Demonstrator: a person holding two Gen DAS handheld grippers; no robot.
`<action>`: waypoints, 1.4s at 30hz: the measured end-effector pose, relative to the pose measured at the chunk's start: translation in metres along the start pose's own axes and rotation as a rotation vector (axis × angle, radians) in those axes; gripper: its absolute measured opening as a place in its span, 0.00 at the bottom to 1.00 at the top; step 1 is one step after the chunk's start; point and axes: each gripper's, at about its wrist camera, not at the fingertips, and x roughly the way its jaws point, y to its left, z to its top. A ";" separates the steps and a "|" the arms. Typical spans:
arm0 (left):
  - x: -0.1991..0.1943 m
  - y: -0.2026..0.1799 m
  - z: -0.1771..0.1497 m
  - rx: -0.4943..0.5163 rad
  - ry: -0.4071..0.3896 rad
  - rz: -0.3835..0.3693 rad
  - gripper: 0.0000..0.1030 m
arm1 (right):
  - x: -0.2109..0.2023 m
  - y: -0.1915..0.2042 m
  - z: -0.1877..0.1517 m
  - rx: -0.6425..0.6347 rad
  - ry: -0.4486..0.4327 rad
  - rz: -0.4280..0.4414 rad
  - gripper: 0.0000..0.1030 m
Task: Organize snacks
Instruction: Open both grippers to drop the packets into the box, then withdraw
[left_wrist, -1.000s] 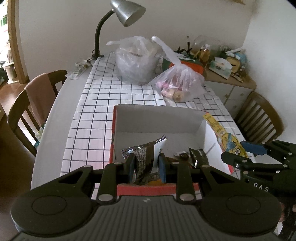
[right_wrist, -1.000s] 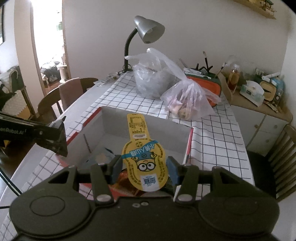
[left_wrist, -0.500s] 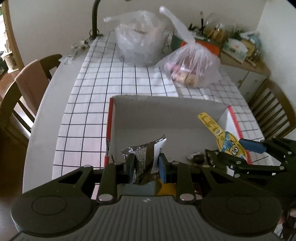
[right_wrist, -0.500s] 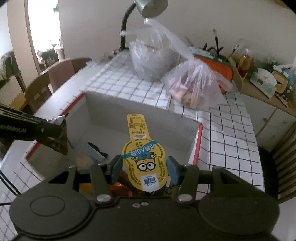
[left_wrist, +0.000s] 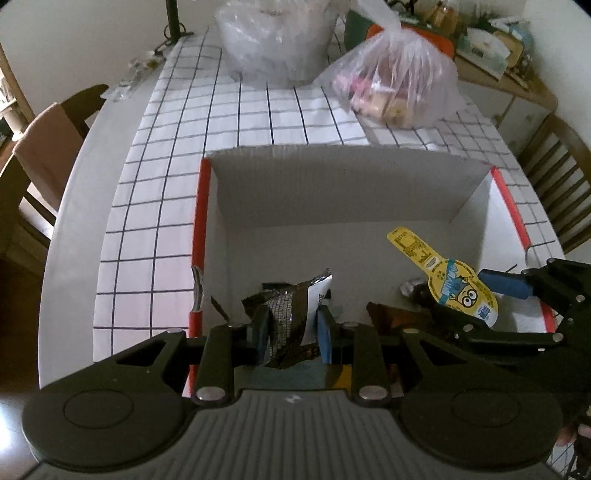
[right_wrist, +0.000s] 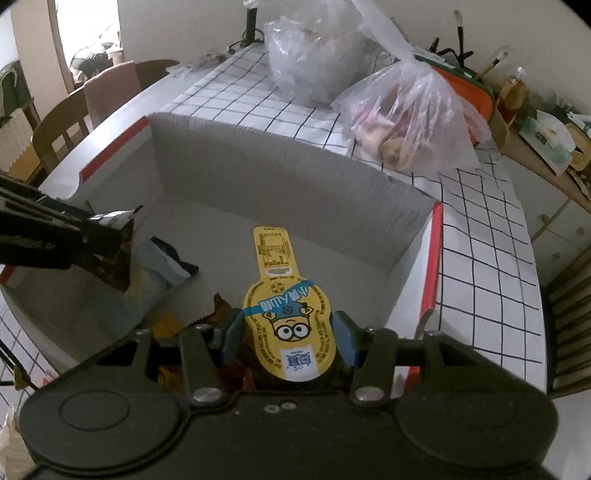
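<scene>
An open white cardboard box (left_wrist: 332, 192) (right_wrist: 280, 170) with red rims stands on the checked tablecloth. My left gripper (left_wrist: 291, 328) is shut on a dark foil snack packet (left_wrist: 291, 314) (right_wrist: 114, 254), low over the box's near left part. My right gripper (right_wrist: 290, 341) (left_wrist: 476, 295) is shut on a yellow cartoon-face snack pack (right_wrist: 288, 317) (left_wrist: 450, 284) inside the box at its right side. Several other wrappers (right_wrist: 162, 269) lie on the box floor beneath both grippers.
Two clear plastic bags (left_wrist: 395, 81) (left_wrist: 277, 44) with goods stand on the tablecloth (left_wrist: 166, 221) behind the box. A lamp base (left_wrist: 173, 22) sits far left. Wooden chairs (left_wrist: 48, 155) (left_wrist: 557, 177) flank the table. A cluttered sideboard (right_wrist: 546, 125) is at the right.
Both grippers have come down and forward into the box, each still holding its snack. The box and its floor now fill more of both views.
</scene>
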 end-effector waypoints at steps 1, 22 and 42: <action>0.002 -0.001 0.000 0.002 0.008 0.005 0.25 | 0.001 0.001 0.000 -0.005 0.005 0.002 0.50; 0.005 -0.002 -0.007 0.011 0.040 0.015 0.25 | 0.001 0.006 -0.007 -0.006 0.024 -0.006 0.55; -0.075 -0.014 -0.029 0.013 -0.112 -0.010 0.54 | -0.079 -0.002 -0.018 0.058 -0.127 0.020 0.73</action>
